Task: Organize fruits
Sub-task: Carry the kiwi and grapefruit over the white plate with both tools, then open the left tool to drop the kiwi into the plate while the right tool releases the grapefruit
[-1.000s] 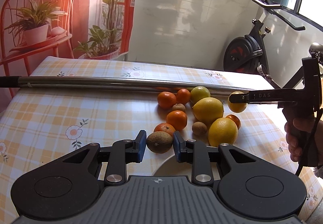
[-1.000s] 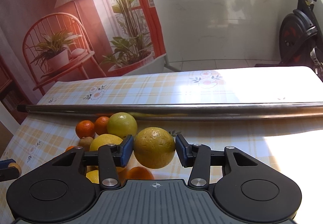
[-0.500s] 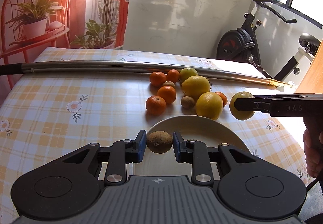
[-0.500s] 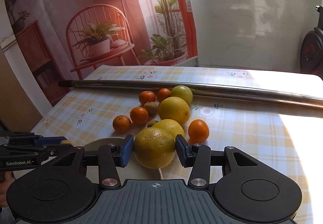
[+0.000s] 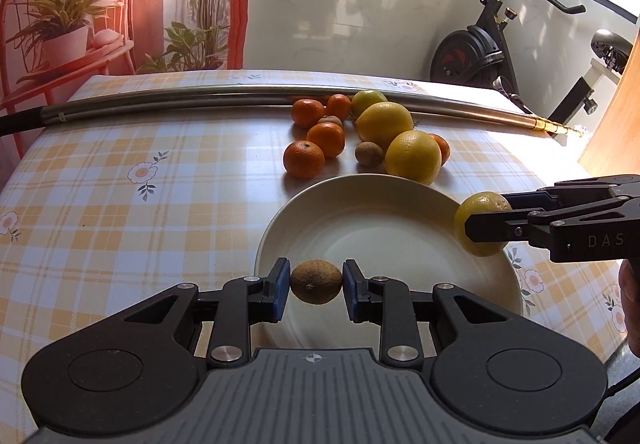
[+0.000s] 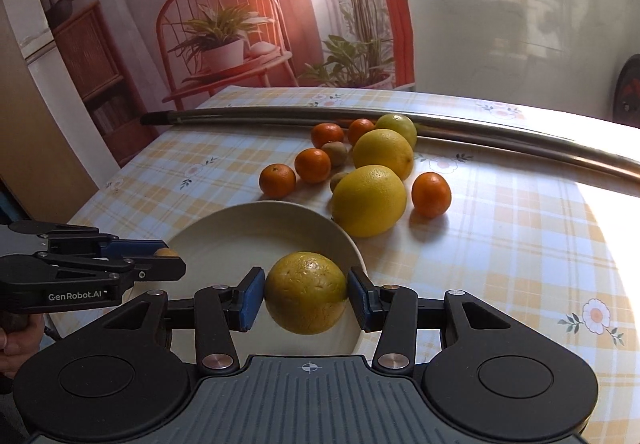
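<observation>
Holding fruit over bare plate (image 5: 280, 228)

Counter (image 5: 120, 204): yellow-white plaid, daisy print. Plate (image 5: 360, 188): cream. Mandarins (image 5: 304, 159): orange. Kiwi (image 5: 316, 281): brown. Tongs' pads (image 5: 280, 290): blue.

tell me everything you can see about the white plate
The white plate is round, shallow and glossy, like glazed ceramic, with a raised rim and nothing lying in it. It sits flat on the checked tablecloth, just in front of the fruit pile. The left gripper holds a kiwi above its near edge; the right gripper holds a yellow-green citrus over its right rim.
</observation>
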Motion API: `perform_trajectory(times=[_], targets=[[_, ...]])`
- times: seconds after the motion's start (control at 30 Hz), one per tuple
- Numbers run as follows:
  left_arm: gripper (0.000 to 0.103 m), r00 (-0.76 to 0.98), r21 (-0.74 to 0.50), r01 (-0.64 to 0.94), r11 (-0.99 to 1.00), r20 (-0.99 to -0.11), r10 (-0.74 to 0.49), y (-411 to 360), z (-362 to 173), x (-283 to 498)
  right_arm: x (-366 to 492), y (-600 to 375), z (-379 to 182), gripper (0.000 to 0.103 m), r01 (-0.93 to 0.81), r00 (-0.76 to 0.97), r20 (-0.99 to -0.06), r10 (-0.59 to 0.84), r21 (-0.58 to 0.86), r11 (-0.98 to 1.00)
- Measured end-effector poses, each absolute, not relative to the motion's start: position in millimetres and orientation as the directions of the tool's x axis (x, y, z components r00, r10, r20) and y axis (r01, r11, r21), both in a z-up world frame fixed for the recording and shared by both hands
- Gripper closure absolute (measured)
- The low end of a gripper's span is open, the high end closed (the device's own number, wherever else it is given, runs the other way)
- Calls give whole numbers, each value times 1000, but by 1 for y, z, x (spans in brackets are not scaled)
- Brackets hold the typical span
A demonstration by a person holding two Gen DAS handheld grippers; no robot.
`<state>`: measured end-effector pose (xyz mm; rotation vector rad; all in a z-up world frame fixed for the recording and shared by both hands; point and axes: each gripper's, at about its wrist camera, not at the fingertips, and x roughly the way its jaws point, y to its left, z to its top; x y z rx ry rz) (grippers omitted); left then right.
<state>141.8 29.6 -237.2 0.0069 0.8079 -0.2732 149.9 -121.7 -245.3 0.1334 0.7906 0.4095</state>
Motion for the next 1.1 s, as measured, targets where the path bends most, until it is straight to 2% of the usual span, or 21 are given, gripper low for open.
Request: perform_trajectory(times=[0.7,0.83,0.97,1.1], targets=[[72,634,-56,244,968,-746,-202,23,-252,150,161,-121,-263,60,-322,538,-728,424,288,902],[53,632,-72,254,964,-743,-222,23,-249,148,160,-122,-260,54,-333,543,-715,440,298,895],[49,639,-77,247,966,-736,-222,23,-246,146,157,-125,-251,52,-350,577,-678,456,299,888],[37,653,-107,236,966,-719,-240,24,-239,147,156,-132,-239,52,-325,637,-642,426,276,904]])
